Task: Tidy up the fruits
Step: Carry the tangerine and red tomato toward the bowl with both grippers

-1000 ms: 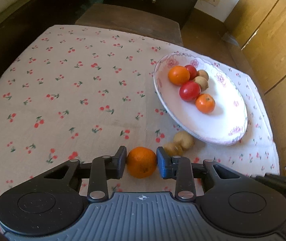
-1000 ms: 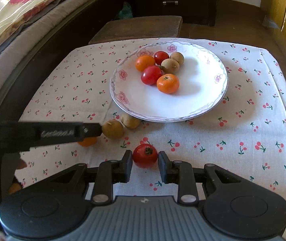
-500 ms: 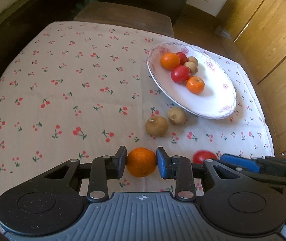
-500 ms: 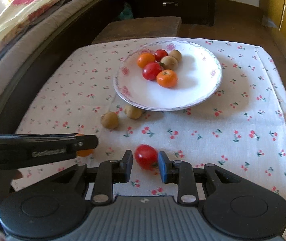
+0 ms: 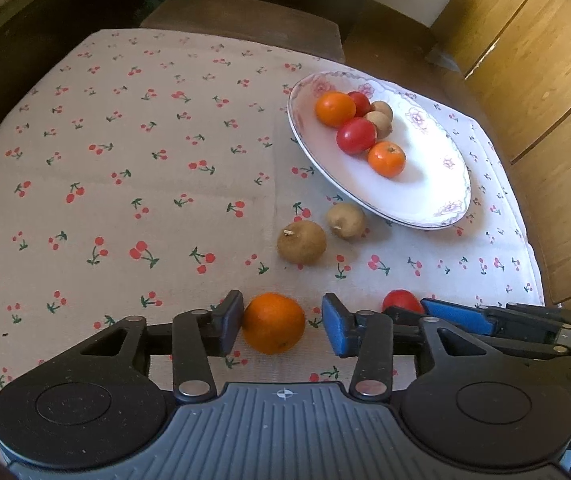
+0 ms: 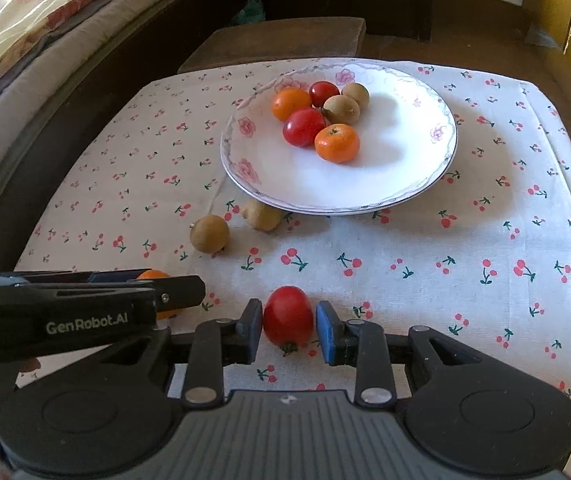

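**Orange let go on the cloth, tomato pinched beside it**

Orange and round, the loose orange fruit point(image 5: 273, 323) sits on the cherry-print tablecloth point(image 5: 125, 184) between the fingers of the left gripper point(image 5: 282, 323). Its jaws have just been opening: the left pad touches or nearly touches the peel, while the blue right pad stands clear of it with cloth showing in the gap, so the fruit is released. Just to the right, the right gripper point(image 6: 289, 326) is clamped on a glossy red tomato point(image 6: 287, 315), both pads against its sides, its stem end tilted toward the camera.

Farther ahead, two brown, rough-skinned round fruits point(image 5: 301, 242) point(image 5: 346, 221) lie close together on the cloth, the farther one just beside the rim of the white floral-edged plate point(image 6: 365, 184). On the plate, clustered toward its far left part, are two oranges point(image 6: 336, 143), two red tomatoes point(image 6: 304, 127) and two more brown fruits point(image 6: 341, 109).
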Demonstrator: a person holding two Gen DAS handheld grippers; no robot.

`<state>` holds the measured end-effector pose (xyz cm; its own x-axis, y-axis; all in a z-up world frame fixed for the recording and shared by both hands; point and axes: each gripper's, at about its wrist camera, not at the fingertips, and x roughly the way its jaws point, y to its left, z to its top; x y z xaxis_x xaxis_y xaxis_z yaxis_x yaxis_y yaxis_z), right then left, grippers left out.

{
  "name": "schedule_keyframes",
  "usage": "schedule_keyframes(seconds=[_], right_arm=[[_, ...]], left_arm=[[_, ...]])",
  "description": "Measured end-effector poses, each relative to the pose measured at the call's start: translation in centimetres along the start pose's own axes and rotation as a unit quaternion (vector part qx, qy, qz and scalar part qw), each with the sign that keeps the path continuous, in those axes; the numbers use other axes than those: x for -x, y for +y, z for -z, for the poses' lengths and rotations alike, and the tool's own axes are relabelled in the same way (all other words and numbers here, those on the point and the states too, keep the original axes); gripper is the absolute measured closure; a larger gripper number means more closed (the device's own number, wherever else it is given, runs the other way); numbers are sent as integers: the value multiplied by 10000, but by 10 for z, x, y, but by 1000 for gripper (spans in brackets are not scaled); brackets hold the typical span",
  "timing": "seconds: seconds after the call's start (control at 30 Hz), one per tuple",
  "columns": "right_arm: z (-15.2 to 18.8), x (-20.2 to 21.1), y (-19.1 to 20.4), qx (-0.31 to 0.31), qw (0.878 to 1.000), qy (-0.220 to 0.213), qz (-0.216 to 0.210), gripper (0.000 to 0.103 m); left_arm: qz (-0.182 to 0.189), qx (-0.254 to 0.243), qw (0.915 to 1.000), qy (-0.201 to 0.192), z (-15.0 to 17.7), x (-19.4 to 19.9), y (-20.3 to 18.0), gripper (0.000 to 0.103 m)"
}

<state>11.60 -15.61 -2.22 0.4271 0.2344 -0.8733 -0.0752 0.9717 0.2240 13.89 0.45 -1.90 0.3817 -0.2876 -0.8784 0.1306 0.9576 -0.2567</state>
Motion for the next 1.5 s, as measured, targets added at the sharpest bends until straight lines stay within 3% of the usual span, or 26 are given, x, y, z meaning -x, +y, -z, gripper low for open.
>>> schedule_keyframes(seconds=[0.3,0.43,1.07,1.5], right_arm=[[1,0,0,41,10000,3,86,73],[1,1,1,44,10000,-26,54,74],[3,27,2,14,9996,-259,-57,74],[-17,44,-16,-287,9978,-594,-95,74]], left_arm=[[-101,-149,9998,1,5,3,-3,48],[-195,-177,9997,-8,6,4,-1,62],[71,-176,9997,-146,6,20,-9,63],[414,-101,9980,-473,-26,26,-33,63]])
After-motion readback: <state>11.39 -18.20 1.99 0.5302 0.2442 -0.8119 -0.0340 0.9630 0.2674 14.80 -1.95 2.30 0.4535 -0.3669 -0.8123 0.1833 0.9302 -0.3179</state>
